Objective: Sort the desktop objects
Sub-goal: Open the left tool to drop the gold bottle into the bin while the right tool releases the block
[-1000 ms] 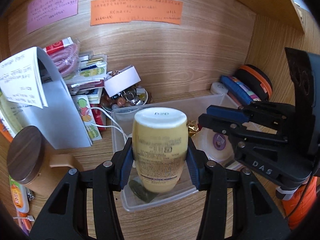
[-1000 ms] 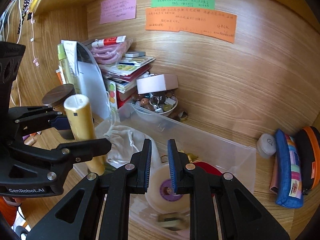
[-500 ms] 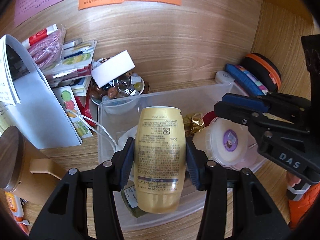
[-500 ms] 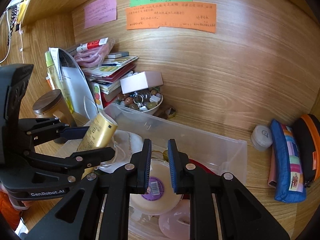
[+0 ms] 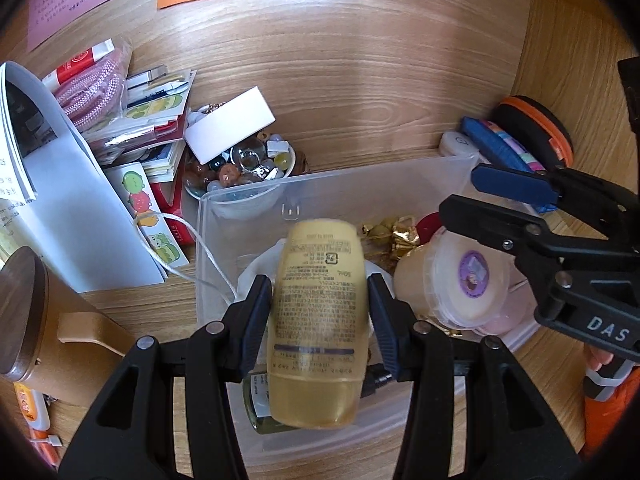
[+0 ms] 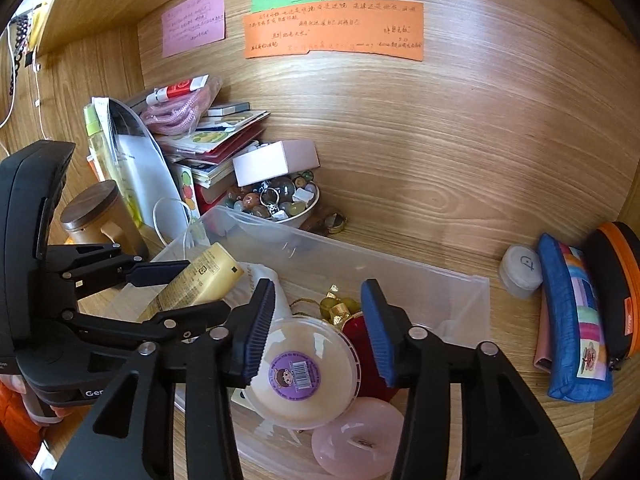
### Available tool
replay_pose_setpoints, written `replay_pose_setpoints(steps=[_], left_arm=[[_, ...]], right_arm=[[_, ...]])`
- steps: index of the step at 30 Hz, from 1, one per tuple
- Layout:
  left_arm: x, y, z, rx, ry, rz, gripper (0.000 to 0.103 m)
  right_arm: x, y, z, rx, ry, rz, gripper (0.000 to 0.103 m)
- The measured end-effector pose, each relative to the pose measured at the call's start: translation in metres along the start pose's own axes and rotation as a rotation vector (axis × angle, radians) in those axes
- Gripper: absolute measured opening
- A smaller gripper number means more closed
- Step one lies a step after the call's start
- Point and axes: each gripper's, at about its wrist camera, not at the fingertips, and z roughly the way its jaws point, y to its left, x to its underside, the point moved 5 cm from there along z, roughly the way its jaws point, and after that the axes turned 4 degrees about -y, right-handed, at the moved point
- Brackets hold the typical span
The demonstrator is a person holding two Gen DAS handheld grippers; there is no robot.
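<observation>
My left gripper (image 5: 320, 316) is shut on a gold lotion tube (image 5: 318, 312), held tilted forward over the clear plastic bin (image 5: 240, 200). The tube also shows in the right wrist view (image 6: 196, 284), between the left gripper's fingers (image 6: 160, 270). My right gripper (image 6: 318, 332) is open and empty above the bin (image 6: 460, 284), over a round cream tub with a purple sticker (image 6: 302, 368). In the bin lie a white cloth (image 5: 260, 264), gold-wrapped sweets (image 5: 394, 234), a red object (image 6: 360, 332) and a pink disc (image 6: 356, 436).
A bowl of beads and stones (image 6: 280, 204) with a pink-white box (image 6: 276, 162) on it stands behind the bin. Books and packets (image 6: 208, 136) pile at back left, by a wooden-lidded mug (image 5: 44, 320). A white pot (image 6: 520, 270), blue pencil case (image 6: 572, 316) and orange-black case (image 6: 618, 288) lie right.
My left gripper has tipped the gold tube forward and lowered it over the bin. My right gripper has opened wide above the cream tub.
</observation>
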Motion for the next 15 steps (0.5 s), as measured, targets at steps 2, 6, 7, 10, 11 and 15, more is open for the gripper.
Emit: replay_pose_setpoints(steps=[2,6,7,10,11,15], left_arm=[[-0.002,-0.001,-0.005,0.005,-0.009,0.001,0.048],[-0.004,-0.004,-0.015,-0.019,-0.025,0.025,0.048],[-0.004,-0.004,-0.017,-0.027,-0.027,0.028,0.048],[-0.003,-0.004,-0.022,-0.044,-0.033,0.03,0.048],[-0.003,-0.003,-0.025,-0.05,-0.034,0.029,0.049],[0.0,0.002,-0.037,-0.08,-0.048,0.025,0.058]], right_arm=[[-0.001,0.0,-0.001,-0.009,-0.005,0.005,0.045],[-0.004,-0.001,-0.006,-0.016,-0.014,0.017,0.051],[-0.005,-0.001,-0.007,-0.017,-0.017,0.017,0.051],[-0.008,0.003,-0.013,-0.019,-0.029,0.016,0.052],[-0.009,0.004,-0.015,-0.02,-0.033,0.016,0.053],[-0.01,0.01,-0.024,-0.044,-0.037,0.016,0.058]])
